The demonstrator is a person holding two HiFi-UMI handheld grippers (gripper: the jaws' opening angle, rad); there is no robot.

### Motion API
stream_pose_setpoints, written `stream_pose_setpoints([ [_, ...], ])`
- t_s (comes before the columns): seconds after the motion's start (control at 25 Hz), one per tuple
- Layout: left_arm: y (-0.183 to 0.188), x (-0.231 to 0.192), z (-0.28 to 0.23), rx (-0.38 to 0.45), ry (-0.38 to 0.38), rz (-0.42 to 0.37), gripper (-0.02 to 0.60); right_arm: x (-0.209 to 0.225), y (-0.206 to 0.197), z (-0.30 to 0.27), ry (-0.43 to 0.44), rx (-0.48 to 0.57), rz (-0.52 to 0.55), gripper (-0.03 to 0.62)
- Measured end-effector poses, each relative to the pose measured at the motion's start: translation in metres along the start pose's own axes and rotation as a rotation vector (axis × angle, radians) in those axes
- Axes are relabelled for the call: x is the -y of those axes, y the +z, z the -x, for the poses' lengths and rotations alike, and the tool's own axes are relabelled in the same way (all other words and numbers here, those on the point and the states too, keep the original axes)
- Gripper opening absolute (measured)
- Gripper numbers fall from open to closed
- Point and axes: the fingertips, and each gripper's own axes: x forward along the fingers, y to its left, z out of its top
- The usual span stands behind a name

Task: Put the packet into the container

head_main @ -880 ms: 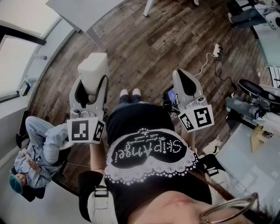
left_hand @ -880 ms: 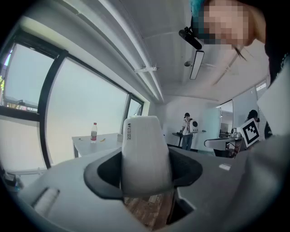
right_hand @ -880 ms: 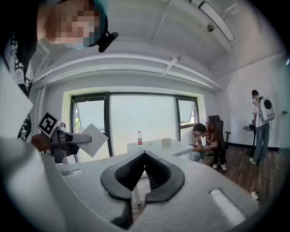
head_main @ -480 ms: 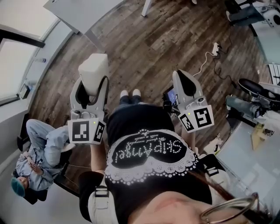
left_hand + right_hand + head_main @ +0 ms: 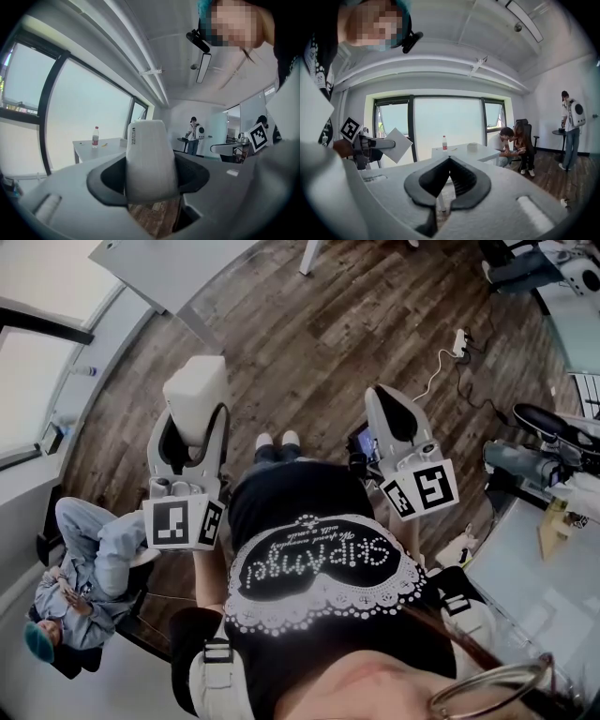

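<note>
The white rectangular packet [image 5: 195, 390] sits clamped between the jaws of the left gripper [image 5: 192, 430] and projects ahead of them. The right gripper [image 5: 398, 418] lies to its right, well apart. Ahead, a clear plastic bottle [image 5: 95, 136] stands on a white flat-topped table [image 5: 105, 144].

The packet [image 5: 150, 159] is matt white and smooth, paper or film, which of the two is not clear, with a thin line of dark print down one edge. On either side of the packet, the pads [image 5: 112, 180] of the left tongs [image 5: 151, 180] are dull black and rubbery, set in pale grey matt plastic. The right tongs [image 5: 449, 180] have the same grey shell, with ribbed black pads. Below the packet, the floor [image 5: 356, 324] is dark, grainy wood plank with a low sheen. Beyond the packet, the worktop [image 5: 110, 143] is pale and smooth.
</note>
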Motion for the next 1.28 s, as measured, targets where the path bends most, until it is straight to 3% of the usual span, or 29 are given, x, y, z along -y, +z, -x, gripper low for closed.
stream_pose_setpoints([
  [0.44,-0.012,0.024,-0.017,0.002,-0.001,0.019,0.279,0.055,0.008,0.027,-0.055,0.081,-0.056,0.002],
  [0.8,-0.018,0.021,-0.044,-0.017,-0.01,0.057,0.279,0.083,0.006,0.011,-0.097,0.063,-0.059,0.002],
  [1.0,-0.007,-0.005,-0.079,-0.032,-0.026,0.049,0.279,0.09,0.01,-0.025,-0.129,0.054,-0.074,0.002],
  [1.28,0.035,-0.021,-0.129,-0.008,-0.105,0.015,0.279,0.102,0.037,-0.06,-0.191,0.07,-0.061,0.002],
])
